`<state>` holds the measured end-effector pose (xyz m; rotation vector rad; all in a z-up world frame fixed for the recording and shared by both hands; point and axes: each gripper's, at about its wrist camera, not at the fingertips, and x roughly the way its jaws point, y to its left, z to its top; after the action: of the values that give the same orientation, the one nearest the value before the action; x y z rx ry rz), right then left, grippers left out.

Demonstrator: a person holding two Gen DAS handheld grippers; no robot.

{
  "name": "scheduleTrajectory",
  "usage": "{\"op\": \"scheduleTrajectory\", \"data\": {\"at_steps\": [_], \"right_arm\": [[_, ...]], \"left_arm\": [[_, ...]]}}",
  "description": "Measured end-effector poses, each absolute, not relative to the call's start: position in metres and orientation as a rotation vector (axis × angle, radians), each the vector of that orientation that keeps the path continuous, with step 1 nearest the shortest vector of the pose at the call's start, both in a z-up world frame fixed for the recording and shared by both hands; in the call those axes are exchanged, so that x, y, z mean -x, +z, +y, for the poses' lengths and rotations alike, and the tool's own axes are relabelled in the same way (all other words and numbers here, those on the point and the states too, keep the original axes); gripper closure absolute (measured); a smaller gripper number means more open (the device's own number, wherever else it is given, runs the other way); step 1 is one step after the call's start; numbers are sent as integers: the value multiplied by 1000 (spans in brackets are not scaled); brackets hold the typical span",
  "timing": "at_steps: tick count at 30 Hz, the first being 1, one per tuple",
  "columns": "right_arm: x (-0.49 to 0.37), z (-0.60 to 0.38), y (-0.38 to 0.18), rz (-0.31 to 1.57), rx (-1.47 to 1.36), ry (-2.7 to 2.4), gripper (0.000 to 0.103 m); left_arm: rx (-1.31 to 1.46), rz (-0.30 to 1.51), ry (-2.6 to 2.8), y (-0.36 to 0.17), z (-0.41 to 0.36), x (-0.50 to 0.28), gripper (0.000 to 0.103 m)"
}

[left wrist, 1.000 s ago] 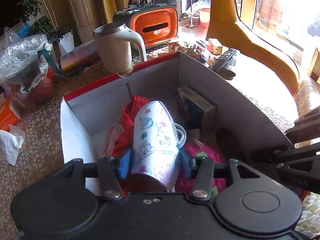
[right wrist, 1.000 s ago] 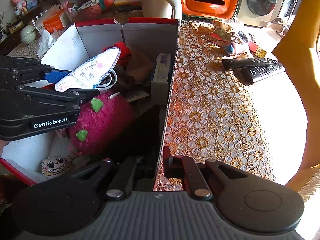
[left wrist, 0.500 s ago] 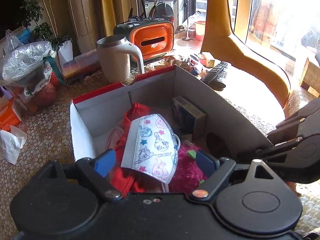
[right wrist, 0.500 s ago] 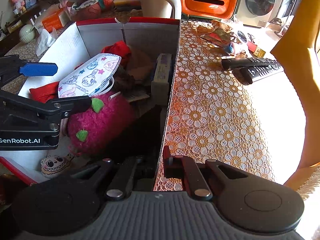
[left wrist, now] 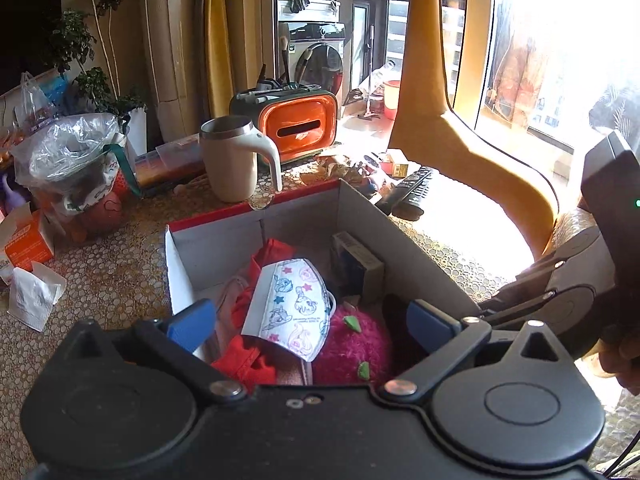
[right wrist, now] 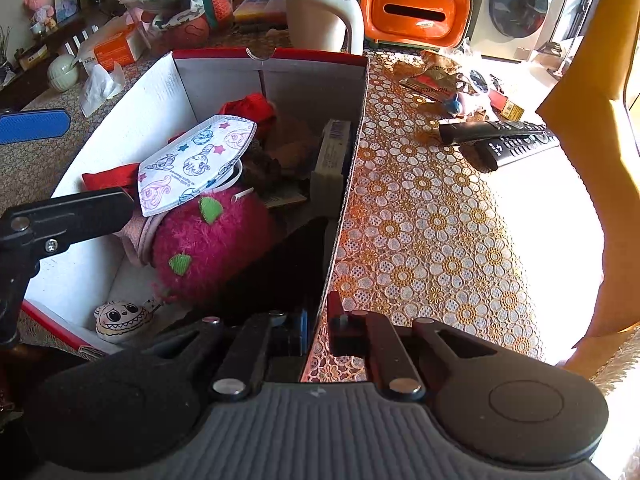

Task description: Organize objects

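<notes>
A white child's face mask (left wrist: 292,304) printed with cartoons lies loose in the red-edged cardboard box (left wrist: 400,248), on top of a pink plush (left wrist: 352,344) and a red cloth (left wrist: 272,252). My left gripper (left wrist: 312,324) hovers above the near end of the box. Its jaws are opening, the blue pads stand wide on either side of the mask, and nothing touches them. In the right wrist view the mask (right wrist: 196,164) rests over the plush (right wrist: 208,248). My right gripper (right wrist: 320,332) is shut on the box's right wall (right wrist: 352,168) at the near corner.
A small carton (left wrist: 356,268) and a little face toy (right wrist: 122,318) also sit in the box. Behind it stand a cream mug (left wrist: 232,160) and an orange tissue holder (left wrist: 300,124). Two remotes (right wrist: 504,140) lie on the lace cloth at right. A plastic bag (left wrist: 68,152) is at left.
The left gripper opened and let go of the mask, then drew back and up. The mask dropped flat onto the plush and red cloth. The right gripper stayed put on the wall.
</notes>
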<state>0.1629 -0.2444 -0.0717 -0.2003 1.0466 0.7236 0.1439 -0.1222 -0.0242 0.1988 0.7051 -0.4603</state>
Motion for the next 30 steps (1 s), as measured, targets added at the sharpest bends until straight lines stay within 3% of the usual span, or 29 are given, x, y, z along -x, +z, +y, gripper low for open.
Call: {"op": "scheduleTrajectory", "data": {"at_steps": [17,22,26,30], "right_arm": [[-107,-298,-3,763,62,743,92],[-85,-300,9,697,17,789,78],[-69,-303,15,653,-15,808,55],[-61,-308,16,632,-42,802,48]], "left_arm": [[-84,622,-326,1,-88,-85,2],[-43,613,-314,6,-77,-71,2],[-37,609,-318,8,-74,-60,1],[-39,601,-315,8,-71,-52,1]]}}
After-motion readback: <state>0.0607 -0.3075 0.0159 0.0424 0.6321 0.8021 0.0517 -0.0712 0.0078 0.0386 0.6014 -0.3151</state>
